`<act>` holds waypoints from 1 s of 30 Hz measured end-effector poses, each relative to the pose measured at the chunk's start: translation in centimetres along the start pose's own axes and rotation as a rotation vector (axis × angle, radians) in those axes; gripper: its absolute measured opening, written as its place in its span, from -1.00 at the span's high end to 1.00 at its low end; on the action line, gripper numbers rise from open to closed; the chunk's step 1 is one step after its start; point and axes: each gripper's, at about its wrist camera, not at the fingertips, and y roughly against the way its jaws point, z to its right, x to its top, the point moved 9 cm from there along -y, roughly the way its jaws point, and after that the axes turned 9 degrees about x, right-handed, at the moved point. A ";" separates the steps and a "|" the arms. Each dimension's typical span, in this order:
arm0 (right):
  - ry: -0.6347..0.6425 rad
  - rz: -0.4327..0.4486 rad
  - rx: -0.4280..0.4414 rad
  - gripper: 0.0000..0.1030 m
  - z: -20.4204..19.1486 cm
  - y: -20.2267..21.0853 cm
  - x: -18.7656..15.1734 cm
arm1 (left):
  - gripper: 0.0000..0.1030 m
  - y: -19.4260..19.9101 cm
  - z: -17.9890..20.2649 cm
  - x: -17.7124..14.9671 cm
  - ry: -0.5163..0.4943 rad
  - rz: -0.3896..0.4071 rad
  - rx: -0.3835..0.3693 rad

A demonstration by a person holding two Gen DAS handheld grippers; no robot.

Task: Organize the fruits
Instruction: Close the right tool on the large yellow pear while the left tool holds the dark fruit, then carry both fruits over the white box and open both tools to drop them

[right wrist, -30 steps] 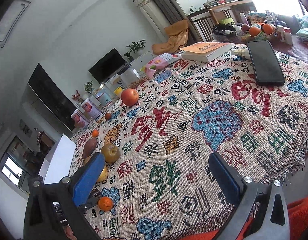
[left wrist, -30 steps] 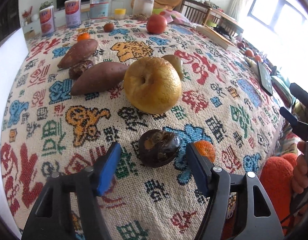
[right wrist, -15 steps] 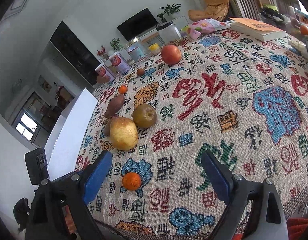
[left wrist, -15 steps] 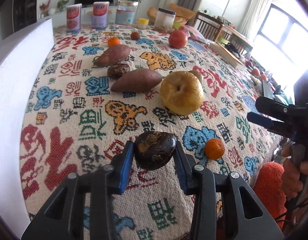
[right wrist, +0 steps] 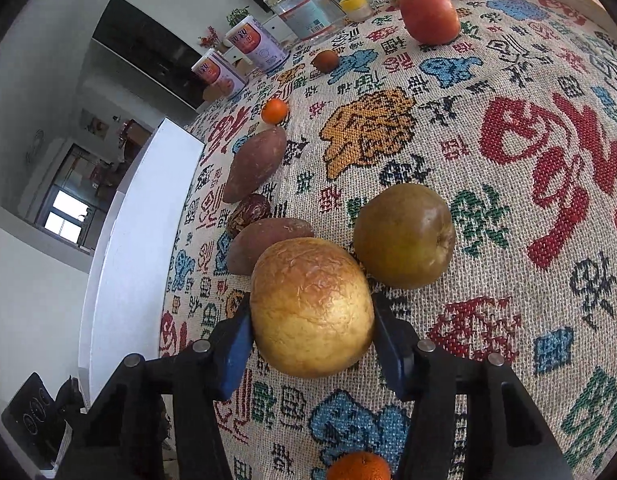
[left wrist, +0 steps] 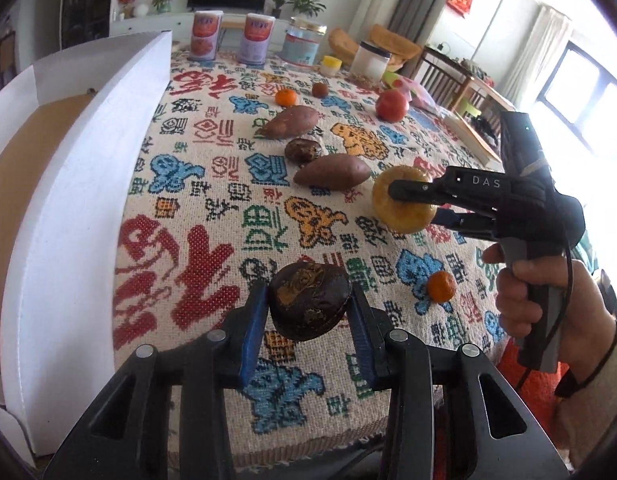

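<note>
My left gripper [left wrist: 308, 308] is shut on a dark wrinkled fruit [left wrist: 308, 306] and holds it above the patterned tablecloth [left wrist: 212, 216]. My right gripper [right wrist: 311, 322] has its blue pads against both sides of a large yellow pear [right wrist: 310, 312] that rests on the cloth; it also shows in the left wrist view [left wrist: 424, 204], around the yellow pear [left wrist: 402, 216]. A green-brown pear [right wrist: 404, 236] lies just behind the yellow one. Two sweet potatoes [left wrist: 332, 172] [left wrist: 288, 122], another dark fruit [left wrist: 303, 149], small oranges [left wrist: 440, 286] [left wrist: 286, 97] and a red apple [left wrist: 391, 105] lie on the cloth.
A white open box [left wrist: 68, 184] with a brown cardboard floor stands along the table's left edge. Cans [left wrist: 204, 36], jars [left wrist: 304, 46] and a small yellow cup [left wrist: 331, 65] stand at the far edge. A small brown fruit [left wrist: 319, 89] lies near them.
My left gripper lifted the dark fruit off the cloth and swung left toward the white box. My right gripper moved in across the table and closed around the yellow pear.
</note>
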 end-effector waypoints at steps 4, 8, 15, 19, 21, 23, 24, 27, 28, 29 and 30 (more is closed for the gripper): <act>0.030 0.018 0.028 -0.06 -2.0 2.2 -0.4 | 0.22 3.1 0.1 1.7 0.041 0.051 -0.050; 0.031 0.045 0.087 -0.06 -4.8 4.2 0.1 | 0.22 7.9 -2.1 4.3 0.141 0.100 -0.125; 0.256 -0.020 0.302 -0.06 -20.4 3.1 -0.7 | 0.22 14.3 -13.1 6.9 0.270 0.197 0.099; 0.382 -0.150 0.388 -0.06 -29.1 -1.6 -4.2 | 0.22 12.0 -18.5 4.2 0.348 0.100 0.239; 0.426 -0.213 0.368 -0.06 -31.3 -4.7 -6.0 | 0.22 10.1 -20.1 2.6 0.359 0.036 0.291; 0.485 -0.286 0.306 -0.07 -32.2 -7.9 -8.0 | 0.22 8.6 -20.8 1.4 0.356 -0.010 0.324; 0.518 -0.319 0.258 -0.07 -32.2 -9.4 -8.7 | 0.21 8.0 -21.3 1.0 0.354 -0.029 0.341; 0.665 -0.362 0.104 -0.07 -31.5 -12.4 -10.1 | 0.20 7.0 -21.7 0.2 0.340 -0.062 0.372; 0.699 -0.362 0.078 -0.07 -31.3 -13.1 -10.2 | 0.20 6.8 -21.7 0.0 0.334 -0.068 0.373; 0.710 -0.369 0.065 -0.07 -31.2 -13.6 -10.3 | 0.20 6.8 -21.7 0.0 0.324 -0.061 0.380; 0.716 -0.375 0.053 -0.07 -31.0 -13.9 -10.4 | 0.17 6.8 -21.7 0.0 0.314 -0.057 0.392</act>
